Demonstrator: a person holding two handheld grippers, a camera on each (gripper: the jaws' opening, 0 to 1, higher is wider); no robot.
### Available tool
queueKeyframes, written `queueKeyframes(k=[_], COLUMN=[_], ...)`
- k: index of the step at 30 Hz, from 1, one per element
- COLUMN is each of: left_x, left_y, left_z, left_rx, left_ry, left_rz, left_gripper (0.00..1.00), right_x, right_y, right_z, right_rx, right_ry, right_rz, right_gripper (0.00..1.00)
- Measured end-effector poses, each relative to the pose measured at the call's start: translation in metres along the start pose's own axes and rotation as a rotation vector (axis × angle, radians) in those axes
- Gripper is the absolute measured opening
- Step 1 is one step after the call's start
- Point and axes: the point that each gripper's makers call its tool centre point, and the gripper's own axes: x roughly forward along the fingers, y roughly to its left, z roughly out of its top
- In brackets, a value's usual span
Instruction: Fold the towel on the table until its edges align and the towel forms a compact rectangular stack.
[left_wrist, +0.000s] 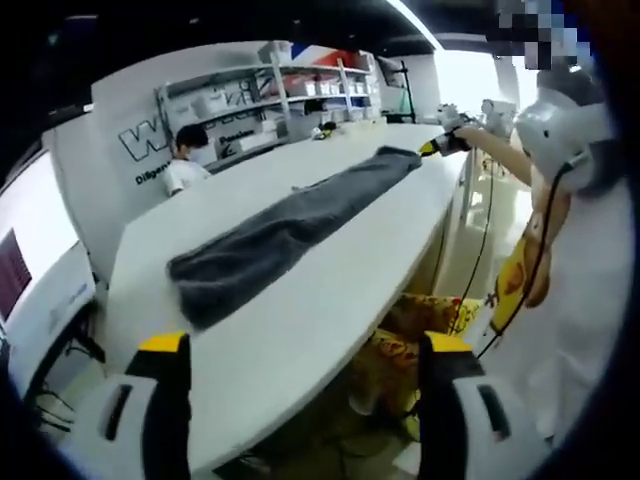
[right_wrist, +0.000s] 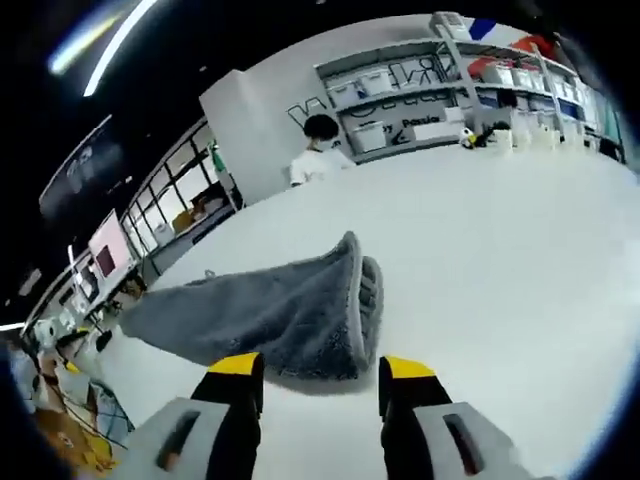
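Grey towel is seen on the white bench, stretched long, well beyond the left gripper, fingers apart, empty. In the right gripper view, its folded end lies just ahead of the right gripper, fingers apart. Grasping both ends is judged next.

We see the towel lengthwise from off one table edge; opposite view sits near its far end, both sharing shelves.
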Motion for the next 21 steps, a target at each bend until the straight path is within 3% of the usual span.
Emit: queueKeyframes(k=[3,10,12,21], left_x=[0.006,0.007,0.007,-0.001], left_y=[-0.006,-0.01,-0.009,-0.01], left_z=[0.003,0.001,0.001,-0.004], left_rx=[0.012,0.012,0.009,-0.007], left_ry=[-0.006,-0.016,-0.017,-0.026], left_rz=[-0.025,-0.049,-0.046,-0.032], left_gripper=[0.99,0.99,0.99,0.99], right_x=[-0.003,-0.009,-0.004,0.017], right_y=[0.003,0.008,0.0,0.016], right_z=[-0.001,-0.022,-0.02,-0.021], right_rx=[0.112,0.194,0.219,0.274], right_ry=[-0.043,-0.045,-0.046,-0.062], right_rz=[0.003,-0.003,-0.002,0.016], right_gripper=[0.43,0.37,0.36,0.25])
